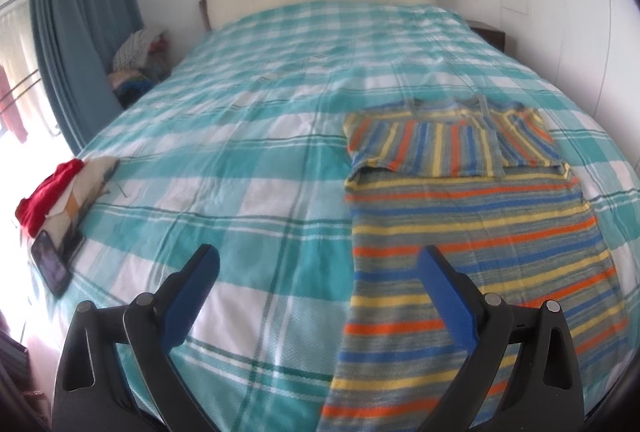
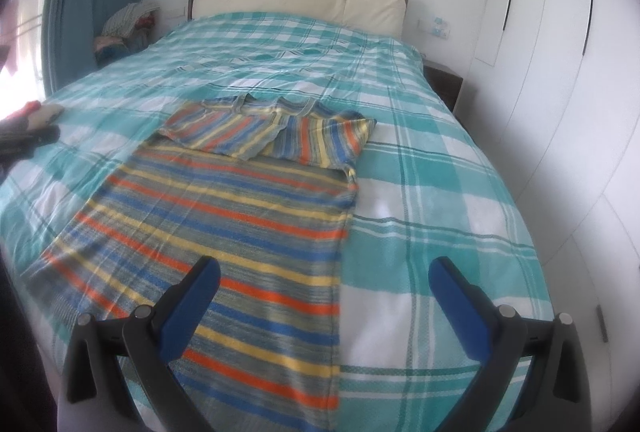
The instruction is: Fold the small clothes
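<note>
I see both my left tool point(image 1: 318, 272) and right tool point(image 2: 324, 282) spread wide, holding nothing, above the striped shirt point(image 2: 224, 216), sleeves folded in, on the bed point(image 1: 240, 136).

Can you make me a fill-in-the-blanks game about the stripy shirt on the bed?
1. The striped knit shirt lies on a teal-and-white ____ bedsheet.
2. Both of the shirt's ____ are folded in across its chest.
3. The left gripper and the right gripper both have their jaws ____, holding nothing.
4. A ____ cloth lies at the bed's left edge.

Missing words: checked; sleeves; open; red
</note>
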Demonstrator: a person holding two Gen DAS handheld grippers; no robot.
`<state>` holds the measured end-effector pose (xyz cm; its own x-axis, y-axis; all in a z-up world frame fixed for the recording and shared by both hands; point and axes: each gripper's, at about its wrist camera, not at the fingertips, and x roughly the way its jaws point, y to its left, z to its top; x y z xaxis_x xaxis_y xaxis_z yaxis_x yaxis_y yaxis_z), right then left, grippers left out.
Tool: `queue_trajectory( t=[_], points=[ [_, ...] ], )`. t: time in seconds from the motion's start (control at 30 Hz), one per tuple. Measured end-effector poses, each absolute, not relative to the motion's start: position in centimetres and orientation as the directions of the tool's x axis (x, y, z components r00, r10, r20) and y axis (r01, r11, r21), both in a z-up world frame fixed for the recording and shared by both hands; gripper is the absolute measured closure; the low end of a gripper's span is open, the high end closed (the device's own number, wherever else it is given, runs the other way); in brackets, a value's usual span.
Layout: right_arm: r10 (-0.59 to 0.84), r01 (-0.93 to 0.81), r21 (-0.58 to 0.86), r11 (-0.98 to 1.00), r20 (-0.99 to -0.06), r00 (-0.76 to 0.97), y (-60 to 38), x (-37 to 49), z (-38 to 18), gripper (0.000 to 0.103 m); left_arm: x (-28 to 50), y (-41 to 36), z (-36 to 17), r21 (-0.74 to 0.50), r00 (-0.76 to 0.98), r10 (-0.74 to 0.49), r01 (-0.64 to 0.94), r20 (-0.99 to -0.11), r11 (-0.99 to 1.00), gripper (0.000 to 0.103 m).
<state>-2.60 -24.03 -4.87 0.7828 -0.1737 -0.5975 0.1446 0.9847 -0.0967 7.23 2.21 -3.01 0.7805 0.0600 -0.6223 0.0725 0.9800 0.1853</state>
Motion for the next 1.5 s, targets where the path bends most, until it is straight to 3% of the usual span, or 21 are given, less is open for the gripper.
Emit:
queue_trajectory(
  t=[0.5,0.8,0.93,1.07,1.2,1.3,1.37,1.4,1.43,1.47,1.5],
  points=[
    [-0.137,0.124,-0.064,0.99,-0.627,0.767,-23.3,-2.2,-6.1,0.001,7.1,2.4,-5.8,0.185,0.723,0.061,0.094,-0.688,0.978,0.003],
    [-0.166,0.153,-0.077,0.985,-0.658,0.735,-26.7,-5.3,-5.3,0.001,5.3,8.7,-9.6,0.079,0.579,-0.017,0.14,-0.815,0.987,0.003],
    [-0.114,0.17,0.003,0.985,-0.729,0.675,-28.9,-6.8,-6.7,0.001,4.0,8.5,-11.6,-0.011,0.488,-0.119,0.218,-0.865,0.976,0.004],
    [0.019,0.14,0.132,0.981,-0.791,0.612,-29.4,-7.7,-8.8,0.001,2.7,6.7,-13.0,-0.017,0.439,-0.15,0.291,-0.886,0.956,0.005],
    [0.086,0.131,0.193,0.972,-0.819,0.567,-29.4,-7.8,-11.0,0.004,2.0,5.8,-13.8,-0.011,0.417,-0.146,0.309,-0.897,0.951,0.018],
    [0.129,0.132,0.23,0.964,-0.842,0.523,-29.6,-7.1,-12.7,0.015,1.7,5.8,-13.6,-0.023,0.413,-0.157,0.31,-0.897,0.95,0.029],
    [0.163,0.134,0.25,0.959,-0.873,0.459,-29.4,-6.5,-14.5,0.027,1.5,5.7,-13.5,-0.028,0.401,-0.163,0.321,-0.902,0.947,0.053],
    [0.182,0.126,0.258,0.958,-0.885,0.429,-29.2,-6.3,-15.4,0.04,1.4,5.5,-13.5,-0.029,0.393,-0.166,0.332,-0.904,0.943,0.065],
    [0.173,0.117,0.241,0.963,-0.894,0.414,-28.9,-6.2,-15.8,0.054,1.3,5.4,-13.5,-0.042,0.382,-0.179,0.34,-0.907,0.939,0.098],
    [0.156,0.111,0.22,0.969,-0.897,0.414,-28.8,-6.3,-15.7,0.064,1.3,5.5,-13.4,-0.065,0.367,-0.197,0.341,-0.909,0.938,0.097],
    [0.187,0.107,0.252,0.962,-0.89,0.417,-29.0,-6.3,-15.4,0.096,1.5,5.7,-13.0,-0.083,0.363,-0.211,0.336,-0.908,0.938,0.098]
  ],
)
